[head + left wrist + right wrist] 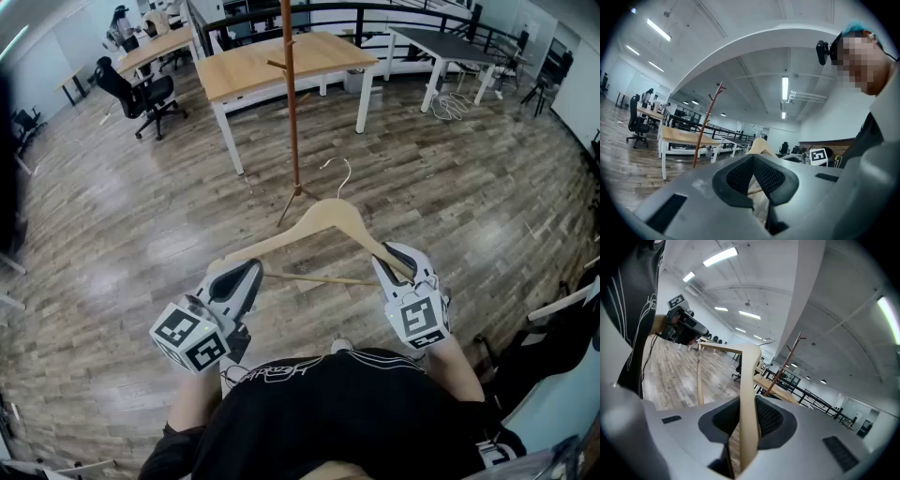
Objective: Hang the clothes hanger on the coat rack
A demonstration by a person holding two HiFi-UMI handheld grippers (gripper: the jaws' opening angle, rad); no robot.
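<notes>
Left hand-held gripper (246,272) and right hand-held gripper (394,255) pinch the clothes hanger (323,217) ends; coat rack (292,103) stands at 12 o'clock.

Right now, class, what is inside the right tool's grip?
One wooden arm of the hanger, clamped in the right tool. The arm's lower end is covered by the tool's body.

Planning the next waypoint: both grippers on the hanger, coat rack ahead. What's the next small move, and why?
Probably step forward and raise the hanger toward the coat rack. The left gripper and right gripper are each shut on a wooden end, so the grasp looks settled. The metal hook is well short of the rack's pegs.
</notes>
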